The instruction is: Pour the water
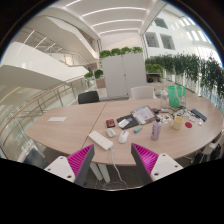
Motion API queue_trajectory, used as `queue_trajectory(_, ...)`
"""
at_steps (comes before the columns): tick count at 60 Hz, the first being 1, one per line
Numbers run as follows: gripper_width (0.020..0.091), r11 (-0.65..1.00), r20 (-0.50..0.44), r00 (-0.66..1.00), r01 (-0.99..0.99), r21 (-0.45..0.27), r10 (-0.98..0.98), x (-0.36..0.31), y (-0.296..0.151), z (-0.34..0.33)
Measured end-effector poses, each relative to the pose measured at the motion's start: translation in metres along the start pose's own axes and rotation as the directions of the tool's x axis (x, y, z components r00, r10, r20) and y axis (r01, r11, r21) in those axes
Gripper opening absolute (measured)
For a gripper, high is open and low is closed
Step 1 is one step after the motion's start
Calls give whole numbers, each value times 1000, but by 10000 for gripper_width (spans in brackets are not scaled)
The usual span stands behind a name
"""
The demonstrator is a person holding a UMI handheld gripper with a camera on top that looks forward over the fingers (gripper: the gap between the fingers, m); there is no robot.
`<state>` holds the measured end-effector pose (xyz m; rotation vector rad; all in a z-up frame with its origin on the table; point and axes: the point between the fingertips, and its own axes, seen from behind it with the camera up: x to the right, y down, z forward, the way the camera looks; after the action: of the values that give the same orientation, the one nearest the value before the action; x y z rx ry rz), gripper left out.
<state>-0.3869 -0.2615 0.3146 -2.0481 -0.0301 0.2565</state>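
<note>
Jaws released around nothing, gripper [112, 160], one table [70, 128], one green cup [176, 95]

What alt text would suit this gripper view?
The open claw hangs empty, pink pads apart, before a curved wooden table in a bright atrium. Beyond the fingers, clutter covers the table: a bottle, a green container, papers. Planters top a white cabinet behind.

Tongs [113, 160] open (nothing between), cluttered table [70, 128] beyond.
</note>
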Motion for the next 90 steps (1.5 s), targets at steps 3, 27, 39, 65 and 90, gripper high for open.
queue_trajectory(3, 810, 1000, -2, 1000, 14, -9, -14, 4, 3, 1)
queue_trajectory(27, 809, 998, -99, 995, 16, -68, -23, 28, 41, 42)
queue_trajectory(39, 810, 995, -146, 985, 96, -10, -97, 139, 52, 115)
queue_trajectory(65, 810, 987, -223, 972, 107, 120, -78, 320, 37, 377)
queue_trajectory(90, 437, 984, -180, 979, 116, 134, -91, 326, 31, 427)
